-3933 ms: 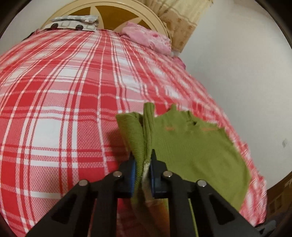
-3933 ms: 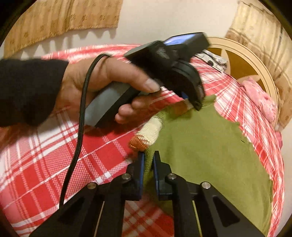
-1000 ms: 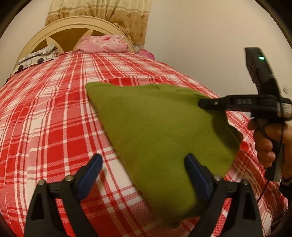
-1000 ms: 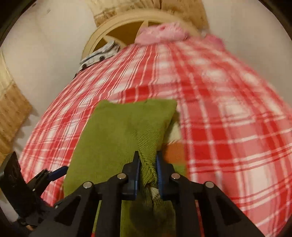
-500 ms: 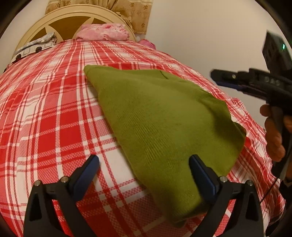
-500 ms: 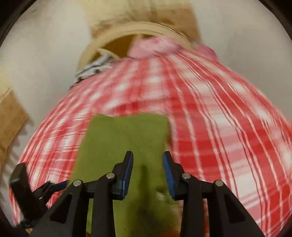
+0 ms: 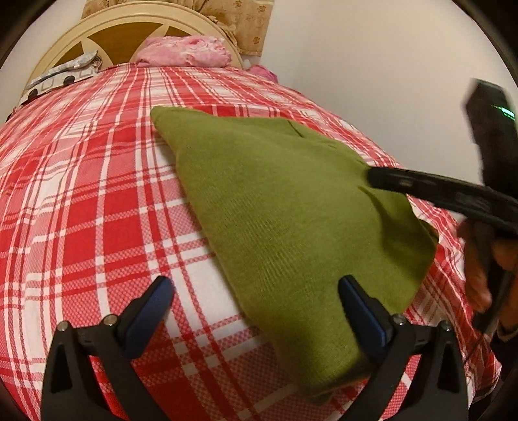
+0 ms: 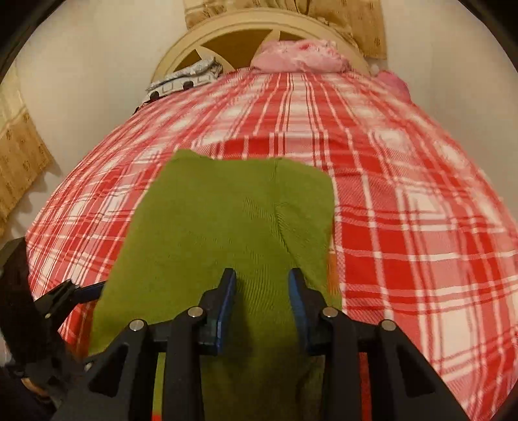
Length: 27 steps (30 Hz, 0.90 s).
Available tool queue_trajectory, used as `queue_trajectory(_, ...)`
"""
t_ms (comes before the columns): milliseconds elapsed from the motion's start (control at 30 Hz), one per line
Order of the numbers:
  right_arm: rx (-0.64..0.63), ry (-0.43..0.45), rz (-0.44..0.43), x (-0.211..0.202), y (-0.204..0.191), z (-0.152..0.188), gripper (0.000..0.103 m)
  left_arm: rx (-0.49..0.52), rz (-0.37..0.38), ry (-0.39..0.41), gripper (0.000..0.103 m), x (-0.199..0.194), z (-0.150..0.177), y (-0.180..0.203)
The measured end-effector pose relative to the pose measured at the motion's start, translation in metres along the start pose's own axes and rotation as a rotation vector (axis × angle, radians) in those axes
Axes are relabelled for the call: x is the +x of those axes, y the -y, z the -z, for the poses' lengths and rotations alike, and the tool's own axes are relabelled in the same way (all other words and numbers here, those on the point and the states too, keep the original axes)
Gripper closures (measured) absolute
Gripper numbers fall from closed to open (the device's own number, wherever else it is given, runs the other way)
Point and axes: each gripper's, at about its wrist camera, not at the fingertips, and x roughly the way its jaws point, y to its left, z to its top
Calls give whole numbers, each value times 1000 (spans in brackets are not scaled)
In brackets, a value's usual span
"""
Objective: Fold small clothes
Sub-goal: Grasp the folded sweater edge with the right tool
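Note:
A small olive-green knit garment lies folded flat on the red and white plaid bedspread; it also shows in the right wrist view. My left gripper is open wide and empty, at the garment's near left edge. My right gripper is open and empty, just above the garment's near end. The right gripper also shows in the left wrist view, held in a hand over the garment's right side. The left gripper shows at the left edge of the right wrist view.
A cream headboard stands at the far end of the bed. A pink pillow and a grey patterned pillow lie against it. A white wall runs along the right side. A tan curtain hangs at left.
My right gripper was shut on the green garment's edge one second ago; it has opened and let go. The garment now lies flat. My left gripper stayed open and shifted slightly.

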Motion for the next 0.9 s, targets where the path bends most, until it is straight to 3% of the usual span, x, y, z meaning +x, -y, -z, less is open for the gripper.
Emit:
queue_trajectory(133, -64, 42, -61, -32, -17, 20, 68, 0, -2, -1, 0, 0, 0, 0)
queue_trajectory(200, -119, -7, -46, -31, -25, 38, 68, 1, 0, -5, 0, 1, 0, 0)
queue_trajectory(267, -155, -106, 29, -13, -24, 56, 68, 8, -1, -16, 0, 2, 1, 2)
queue_trajectory(333, -147, -82, 6, -14, -16, 65, 68, 8, -3, -11, 0, 1, 1, 2)
queue_trajectory(400, -105, -79, -39, -20, -8, 60, 68, -1, 2, -12, 0, 1, 1, 1)
queue_trajectory(467, -75, -43, -84, -29, 0, 53, 59, -8, 10, -13, 0, 1, 1, -1)
queue_trajectory(633, -47, 51, -93, -45, 17, 31, 52, -18, 25, -10, 0, 0, 1, -2)
queue_trajectory(800, 93, 47, -128, -28, 59, -2, 51, -83, 71, 92, 0, -16, 1, -14)
queue_trajectory(900, 183, 23, -181, -2, 83, -20, 50, -114, 80, 85, 0, -12, -2, -18)
